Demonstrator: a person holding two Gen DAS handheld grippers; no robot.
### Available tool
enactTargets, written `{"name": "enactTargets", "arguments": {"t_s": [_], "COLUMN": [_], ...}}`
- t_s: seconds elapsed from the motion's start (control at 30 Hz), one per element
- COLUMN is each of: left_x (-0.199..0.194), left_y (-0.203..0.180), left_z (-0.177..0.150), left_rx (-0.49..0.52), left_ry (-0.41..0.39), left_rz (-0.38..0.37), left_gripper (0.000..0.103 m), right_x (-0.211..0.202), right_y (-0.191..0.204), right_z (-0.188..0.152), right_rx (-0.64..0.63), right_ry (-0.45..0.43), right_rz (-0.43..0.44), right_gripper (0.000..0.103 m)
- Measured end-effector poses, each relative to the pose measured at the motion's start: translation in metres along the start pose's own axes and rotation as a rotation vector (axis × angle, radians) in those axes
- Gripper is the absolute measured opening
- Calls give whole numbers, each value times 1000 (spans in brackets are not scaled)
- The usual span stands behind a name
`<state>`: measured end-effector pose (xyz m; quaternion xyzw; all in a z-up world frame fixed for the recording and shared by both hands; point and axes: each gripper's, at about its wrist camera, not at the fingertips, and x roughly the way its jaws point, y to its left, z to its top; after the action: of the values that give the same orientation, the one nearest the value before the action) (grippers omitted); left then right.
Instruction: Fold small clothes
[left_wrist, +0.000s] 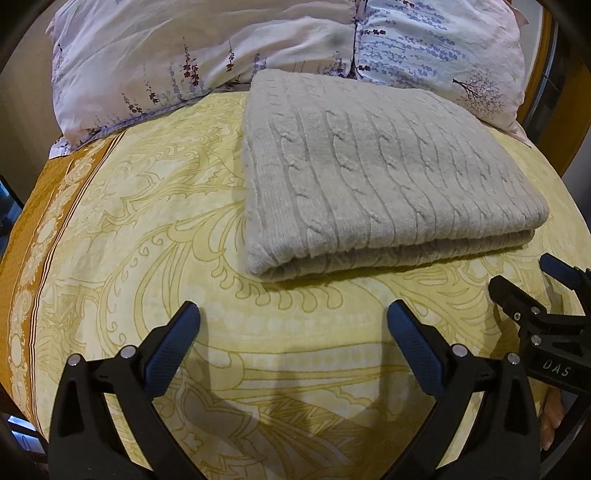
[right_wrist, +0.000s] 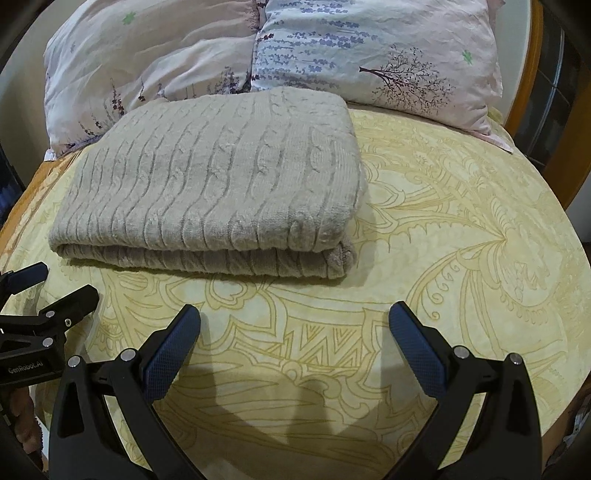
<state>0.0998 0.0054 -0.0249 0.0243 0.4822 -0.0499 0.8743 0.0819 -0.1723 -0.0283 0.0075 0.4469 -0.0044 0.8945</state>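
Observation:
A grey cable-knit garment (left_wrist: 380, 173) lies folded into a flat rectangle on the yellow patterned bedspread (left_wrist: 155, 229); the right wrist view shows the garment (right_wrist: 218, 184) left of centre, its doubled edge facing me. My left gripper (left_wrist: 293, 314) hovers open over bare bedspread just short of that near edge, holding nothing. My right gripper (right_wrist: 295, 315) is also open and empty, a little in front of the garment's right corner. Each gripper shows at the edge of the other's view: the right gripper (left_wrist: 546, 280) open, the left gripper (right_wrist: 55, 284) open.
Two floral pillows (left_wrist: 192, 55) (right_wrist: 376, 48) lie against the head of the bed behind the garment. An orange border strip (left_wrist: 48, 236) runs along the bedspread's left side. A wooden bed frame (right_wrist: 535, 122) curves at the right. Bedspread (right_wrist: 461, 221) lies bare right of the garment.

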Motion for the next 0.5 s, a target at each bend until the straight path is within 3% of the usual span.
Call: {"name": "enactTargets", "arguments": {"t_s": [0.5], "left_x": [0], "left_y": [0], "left_z": [0], "left_rx": [-30], "left_ry": [-11], "left_rz": [19], "left_gripper": [101], "right_x": [0], "right_y": [0], "right_z": [0], "right_rx": [-2], "right_ry": [-1], "right_rz": [2], "right_gripper": [102]}}
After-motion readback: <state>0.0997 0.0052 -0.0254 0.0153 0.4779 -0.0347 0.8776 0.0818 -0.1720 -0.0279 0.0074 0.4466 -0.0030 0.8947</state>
